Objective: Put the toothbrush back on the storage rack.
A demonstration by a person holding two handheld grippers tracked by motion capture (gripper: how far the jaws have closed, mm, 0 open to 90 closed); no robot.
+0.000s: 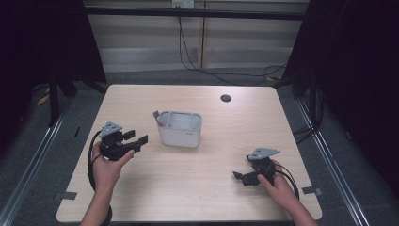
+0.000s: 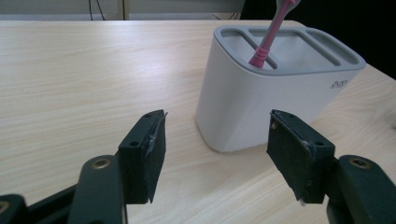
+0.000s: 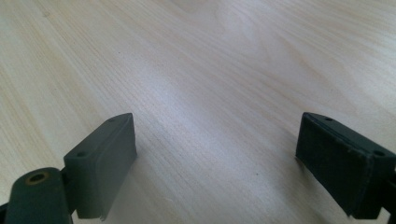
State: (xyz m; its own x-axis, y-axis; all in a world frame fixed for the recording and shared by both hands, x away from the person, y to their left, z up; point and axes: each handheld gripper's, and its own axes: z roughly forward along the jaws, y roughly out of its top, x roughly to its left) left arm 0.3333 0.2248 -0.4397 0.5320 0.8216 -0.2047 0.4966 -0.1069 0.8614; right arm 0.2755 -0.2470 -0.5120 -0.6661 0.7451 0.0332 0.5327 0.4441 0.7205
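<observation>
Open left hand-held gripper (image 2: 217,140) faces holder (image 2: 261,98) containing pink toothbrush (image 2: 271,35).

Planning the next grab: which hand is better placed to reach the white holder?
Left. The left tongs are open, close beside the white holder and facing it; the right tongs sit farther away.

The surface (image 1: 188,188) is a light wood-grain top with rounded corners and a round dark grommet (image 1: 226,98) near its far edge. The floor (image 1: 42,141) around it is grey, with metal rails (image 1: 28,169) running along both sides. Dark curtains (image 1: 362,70) close off the left and right. The far wall (image 1: 235,42) consists of pale panels below a dark horizontal bar (image 1: 197,13). Black cables (image 1: 188,52) hang down the wall and trail across the floor.
</observation>
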